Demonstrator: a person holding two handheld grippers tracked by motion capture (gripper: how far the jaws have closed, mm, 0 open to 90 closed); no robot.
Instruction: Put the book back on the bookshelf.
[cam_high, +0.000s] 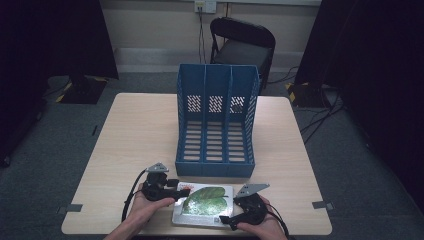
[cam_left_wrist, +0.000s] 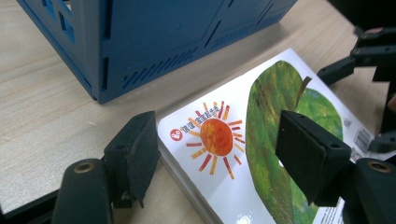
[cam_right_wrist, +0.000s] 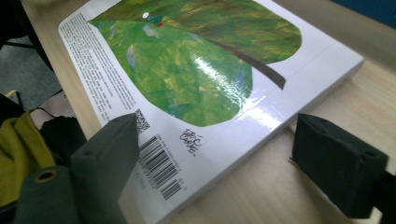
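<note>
Both tools wide, straddling book (cam_high: 204, 205) corners at desk's near edge: left tool (cam_left_wrist: 217, 154), right tool (cam_right_wrist: 233, 154). Glossy cover; your shallow pinch may slip.

High view: overhead from the table's (cam_high: 140, 130) near edge, facing forward and down. Gripper views: close, low over that near edge (opposite sides), both sharing the book (cam_left_wrist: 261, 154) (cam_right_wrist: 196, 70).

In my right gripper view the glossy white picture book with the green leaf cover (cam_right_wrist: 196, 79) is cut off at the top edge; its small print (cam_right_wrist: 100, 70) is too blurred to read. My forearms leave the high view's bottom edge.
</note>
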